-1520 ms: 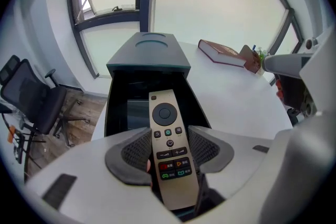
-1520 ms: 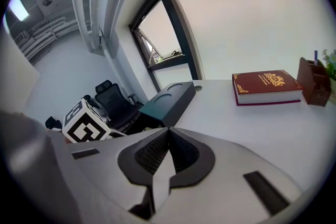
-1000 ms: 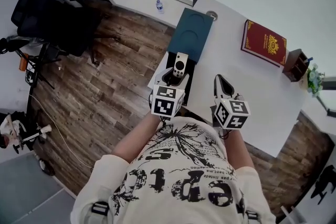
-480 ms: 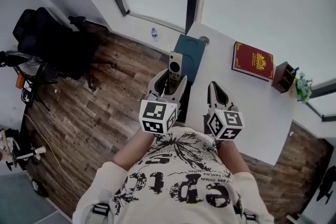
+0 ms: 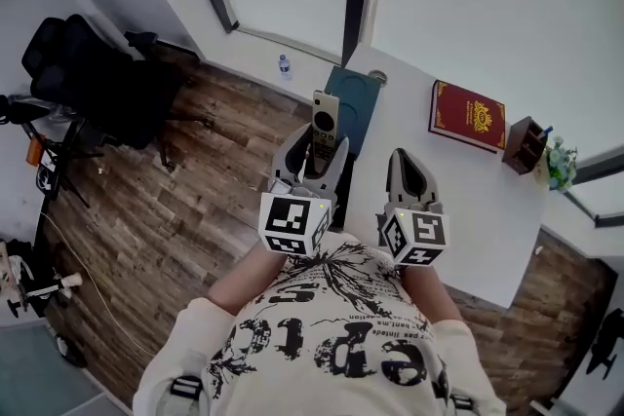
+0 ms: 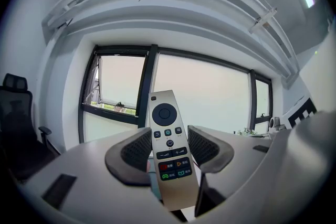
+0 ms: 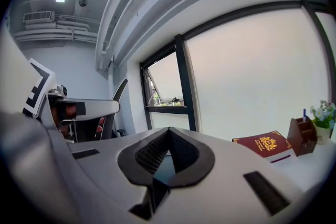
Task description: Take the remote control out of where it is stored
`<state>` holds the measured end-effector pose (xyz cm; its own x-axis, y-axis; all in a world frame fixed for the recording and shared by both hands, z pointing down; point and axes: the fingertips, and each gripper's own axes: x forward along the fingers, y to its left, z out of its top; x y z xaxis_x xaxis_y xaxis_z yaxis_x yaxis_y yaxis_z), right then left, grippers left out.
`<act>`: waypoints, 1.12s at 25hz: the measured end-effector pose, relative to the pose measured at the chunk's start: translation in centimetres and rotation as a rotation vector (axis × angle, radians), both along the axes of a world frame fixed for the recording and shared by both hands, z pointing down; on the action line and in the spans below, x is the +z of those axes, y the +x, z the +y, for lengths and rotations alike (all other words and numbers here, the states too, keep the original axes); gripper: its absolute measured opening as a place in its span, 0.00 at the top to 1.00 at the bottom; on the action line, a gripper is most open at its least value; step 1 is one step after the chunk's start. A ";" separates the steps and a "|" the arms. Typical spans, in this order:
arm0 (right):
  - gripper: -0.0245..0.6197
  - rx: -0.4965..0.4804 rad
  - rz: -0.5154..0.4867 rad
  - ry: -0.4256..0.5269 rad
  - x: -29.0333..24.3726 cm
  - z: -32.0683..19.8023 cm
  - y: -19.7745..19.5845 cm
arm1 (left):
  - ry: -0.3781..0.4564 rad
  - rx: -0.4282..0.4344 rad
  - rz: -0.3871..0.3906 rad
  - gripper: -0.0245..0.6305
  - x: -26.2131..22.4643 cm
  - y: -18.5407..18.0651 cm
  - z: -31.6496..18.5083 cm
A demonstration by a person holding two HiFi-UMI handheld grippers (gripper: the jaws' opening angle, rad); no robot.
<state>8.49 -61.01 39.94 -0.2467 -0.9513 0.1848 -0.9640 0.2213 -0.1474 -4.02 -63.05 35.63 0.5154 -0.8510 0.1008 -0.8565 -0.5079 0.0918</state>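
- The head view looks steeply down on a person standing at the corner of a white table [image 5: 458, 180], with a gripper in each hand
- The left gripper [image 5: 312, 143] pinches the remote control [image 6: 168, 144] by its two long edges, one jaw on each side
- The remote control stands nearly upright with its buttons facing the gripper's camera; its lower half sits between the pads and its top end with the round dial sticks out past the fingertips
- The remote control is lifted clear of the table and appears to be already out of its storage place; from above it lies over a teal panel [image 5: 353, 93] at the table's edge, near the wood floor [image 5: 175, 200]
- The right gripper [image 7: 168, 152] hangs just beside the left, its jaws pressed together with nothing between them
- A red book [image 5: 468, 115] and a wooden pen holder [image 5: 525, 143] lie further along the table, well apart from both grippers
- Risk: the hold is low on a smooth, slim body, so a quick swing could probably tip or slide the remote control in the pads
- Risk: if the pinch eases here it would likely drop at the table's edge or onto the floor, and the closed right gripper is not placed to steady it
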 end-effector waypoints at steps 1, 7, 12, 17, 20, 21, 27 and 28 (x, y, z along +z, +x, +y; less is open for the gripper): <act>0.96 -0.002 -0.001 -0.004 0.2 0.0 0.0 | -0.007 0.005 -0.001 0.62 0.2 0.2 0.0; 0.96 -0.020 0.006 -0.004 0.2 -0.3 -0.2 | -0.030 0.017 -0.018 0.62 0.8 0.6 0.1; 0.96 -0.038 0.014 -0.016 0.5 -0.2 -0.7 | -0.054 0.017 -0.024 0.62 1.3 0.8 0.2; 0.96 -0.034 0.043 -0.029 1.0 -0.2 -0.4 | -0.076 0.028 -0.029 0.62 1.8 1.5 0.3; 0.96 -0.037 0.051 -0.034 1.3 -0.1 -0.3 | -0.089 0.025 -0.035 0.62 2.3 1.6 0.1; 0.96 -0.037 0.053 -0.035 1.3 -0.1 -0.2 | -0.091 0.022 -0.037 0.62 2.4 1.6 0.0; 0.96 -0.040 0.052 -0.048 1.7 0.0 0.1 | -0.105 0.015 -0.048 0.62 2.9 1.8 -0.4; 0.96 -0.041 0.051 -0.050 1.8 -0.1 0.2 | -0.110 0.014 -0.049 0.62 3.1 1.9 -0.4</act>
